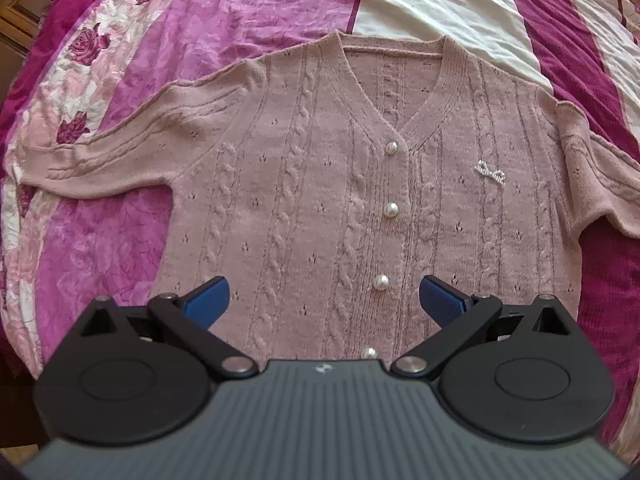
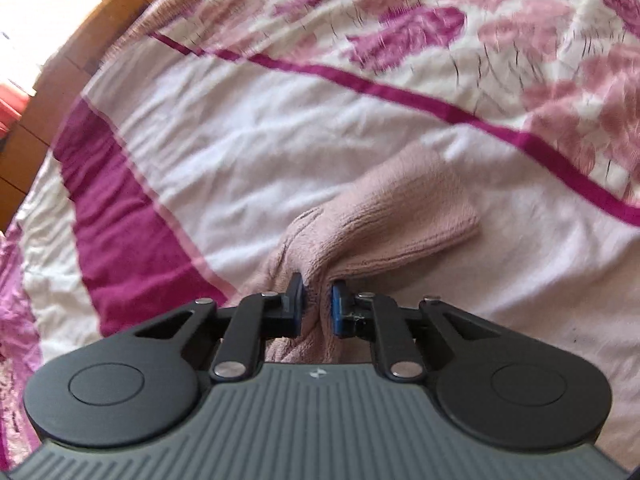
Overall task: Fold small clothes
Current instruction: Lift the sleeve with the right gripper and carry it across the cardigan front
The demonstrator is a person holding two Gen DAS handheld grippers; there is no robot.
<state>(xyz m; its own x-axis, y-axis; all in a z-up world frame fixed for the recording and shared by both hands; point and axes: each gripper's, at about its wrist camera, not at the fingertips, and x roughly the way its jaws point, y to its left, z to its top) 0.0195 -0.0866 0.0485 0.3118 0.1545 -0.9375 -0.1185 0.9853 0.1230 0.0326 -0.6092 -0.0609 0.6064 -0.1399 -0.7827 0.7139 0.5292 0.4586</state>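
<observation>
— That dusty-pink cable-knit cardigan with pearl buttons (image 1: 360, 184) is lying face up and flat on the pink, magenta and white patchwork bedspread (image 1: 224, 20), and the left claw (image 1: 324, 300) just hovers over its lower front, spread wide, gripping nothing.

— And the right claw (image 2: 318, 304)? It's clenched on a bunched part of the pink ribbed sleeve (image 2: 408, 208), near the cuff.

— That's my worry. It's pinching a thick twist of knit, not a clean edge. If it swings that sleeve across, I'd guess the twist goes with it and the fold lands lumpy.

— Or the knit stretches, or drags the body askew, since nothing pins the body down.

— Can you see the hem?

— No, the left claw's body covers it. I count 4 buttons, the lowest half hidden. The right sleeve runs off the edge in that view too.

— And the other view is blurred up top; can't tell how far off the bed the sleeve is lifted.
</observation>
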